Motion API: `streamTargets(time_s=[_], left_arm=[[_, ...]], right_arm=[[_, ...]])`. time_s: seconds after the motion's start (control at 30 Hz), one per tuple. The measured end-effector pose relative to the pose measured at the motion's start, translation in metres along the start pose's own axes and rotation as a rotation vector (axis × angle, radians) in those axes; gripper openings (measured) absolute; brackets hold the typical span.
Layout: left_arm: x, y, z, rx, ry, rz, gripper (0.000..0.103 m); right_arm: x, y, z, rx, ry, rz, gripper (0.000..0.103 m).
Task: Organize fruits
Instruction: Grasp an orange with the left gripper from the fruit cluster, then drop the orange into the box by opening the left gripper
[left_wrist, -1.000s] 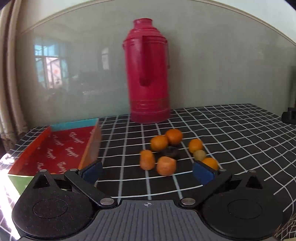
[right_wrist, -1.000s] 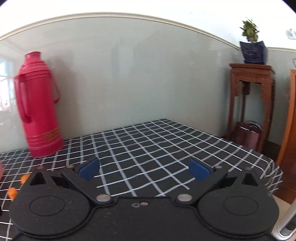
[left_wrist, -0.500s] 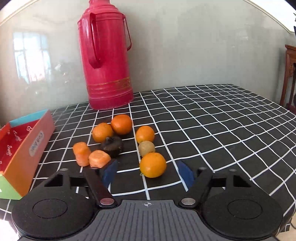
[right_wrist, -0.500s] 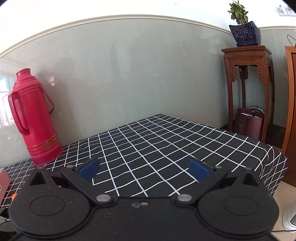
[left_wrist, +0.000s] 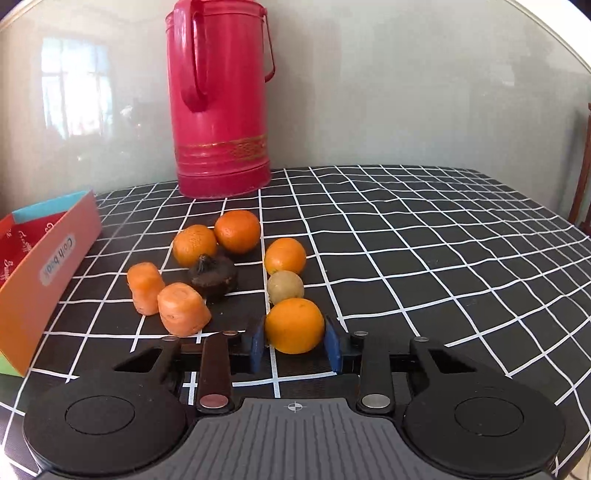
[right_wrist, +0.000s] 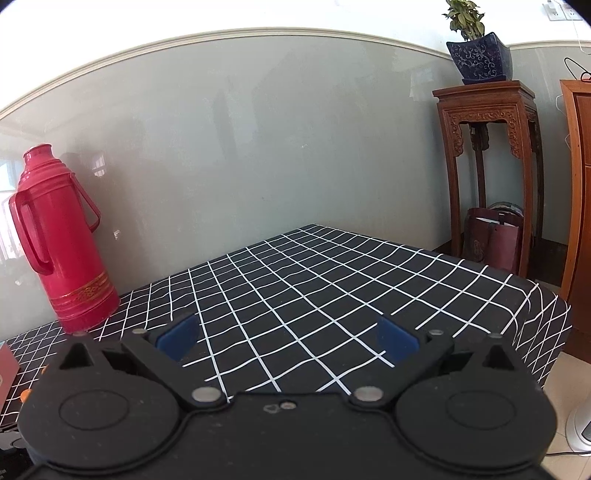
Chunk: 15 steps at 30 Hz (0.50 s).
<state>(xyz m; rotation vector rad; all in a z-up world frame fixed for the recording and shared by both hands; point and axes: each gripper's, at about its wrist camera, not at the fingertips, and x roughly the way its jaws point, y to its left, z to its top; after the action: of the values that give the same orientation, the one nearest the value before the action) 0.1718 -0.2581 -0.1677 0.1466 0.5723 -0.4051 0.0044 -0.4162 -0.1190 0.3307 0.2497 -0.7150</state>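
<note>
In the left wrist view my left gripper (left_wrist: 294, 341) has its blue pads against both sides of the nearest orange (left_wrist: 294, 325) on the checked tablecloth. Behind it lie a small tan fruit (left_wrist: 285, 287), another orange (left_wrist: 285, 256), two oranges (left_wrist: 194, 245) (left_wrist: 237, 231) further back, a dark fruit (left_wrist: 213, 276) and two orange chunks (left_wrist: 145, 282) (left_wrist: 183, 308). A red open box (left_wrist: 40, 273) stands at the left. My right gripper (right_wrist: 286, 338) is open and empty above bare tablecloth.
A tall red thermos (left_wrist: 218, 99) stands at the back by the grey wall; it also shows in the right wrist view (right_wrist: 61, 240). The table edge (right_wrist: 546, 332) drops off at the right, with a wooden plant stand (right_wrist: 487, 166) beyond it.
My left gripper has moved forward and closed around the nearest orange. The right gripper has tilted slightly and stays open.
</note>
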Motion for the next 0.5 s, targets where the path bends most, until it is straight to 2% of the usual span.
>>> streamTargets(time_s=[0.27,0.5], left_arm=[[-0.007,0.005,-0.001,0.007,-0.050,0.044,0.034],[-0.023,0.034,0.008,0.006,-0.132,0.149,0.034]], right_arm=[[-0.003,0.005,0.001,0.012,-0.010,0.019,0.097],[-0.003,0.015,-0.001,-0.010,-0.001,0.040,0.097]])
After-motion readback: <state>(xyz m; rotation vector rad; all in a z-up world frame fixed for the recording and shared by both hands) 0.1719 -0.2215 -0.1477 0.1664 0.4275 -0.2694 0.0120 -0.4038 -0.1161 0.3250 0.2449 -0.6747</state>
